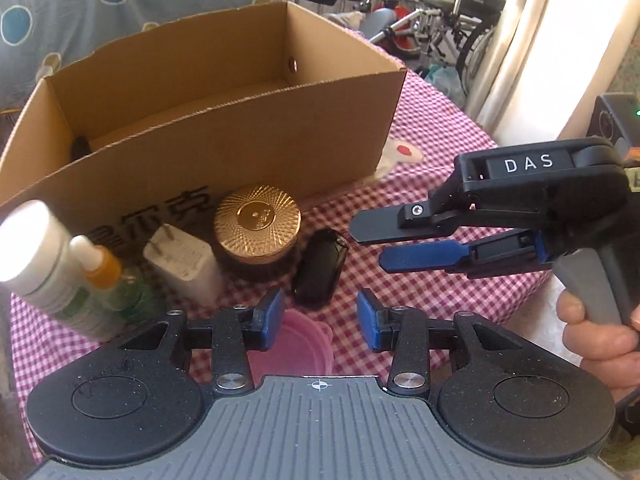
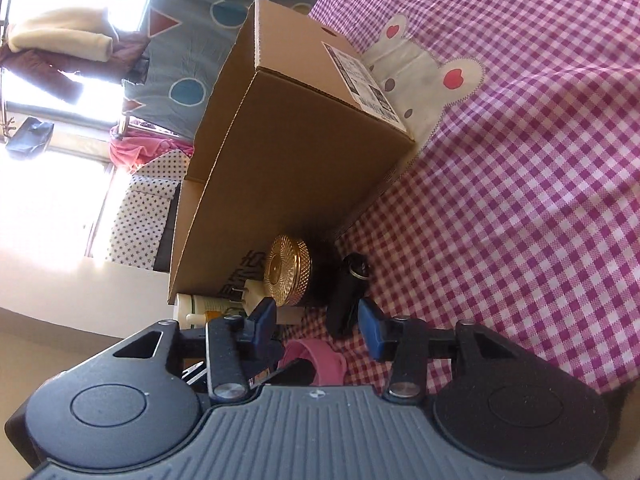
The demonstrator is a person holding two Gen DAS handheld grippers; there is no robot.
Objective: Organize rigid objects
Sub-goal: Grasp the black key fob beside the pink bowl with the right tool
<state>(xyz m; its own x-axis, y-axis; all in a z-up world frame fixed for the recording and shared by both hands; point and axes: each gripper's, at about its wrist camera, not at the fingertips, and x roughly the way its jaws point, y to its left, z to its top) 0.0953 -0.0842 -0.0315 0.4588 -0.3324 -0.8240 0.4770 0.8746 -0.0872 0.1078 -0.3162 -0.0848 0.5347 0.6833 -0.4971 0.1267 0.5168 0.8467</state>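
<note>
An open cardboard box [image 1: 224, 136] stands on the pink checked tablecloth [image 1: 420, 280]. In front of it sit a gold-lidded jar [image 1: 257, 224], a white charger plug [image 1: 186, 266], a black key fob [image 1: 320, 270], a white bottle [image 1: 44, 264], a small orange-necked bottle [image 1: 105, 276] and a pink lidded cup [image 1: 292, 344]. My left gripper [image 1: 320, 320] is open and empty, just before the key fob and above the pink cup. My right gripper [image 1: 366, 246] is open and empty, turned sideways, right of the key fob. In the right wrist view the key fob [image 2: 348, 292] and jar [image 2: 288, 276] lie ahead of the right gripper [image 2: 318, 320].
A dark object [image 1: 78, 148] lies in the box's left corner. Wheelchairs [image 1: 440, 20] stand behind the table. A black device [image 1: 616, 120] sits at the right edge. A rabbit patch [image 2: 424, 80] marks the cloth beside the box.
</note>
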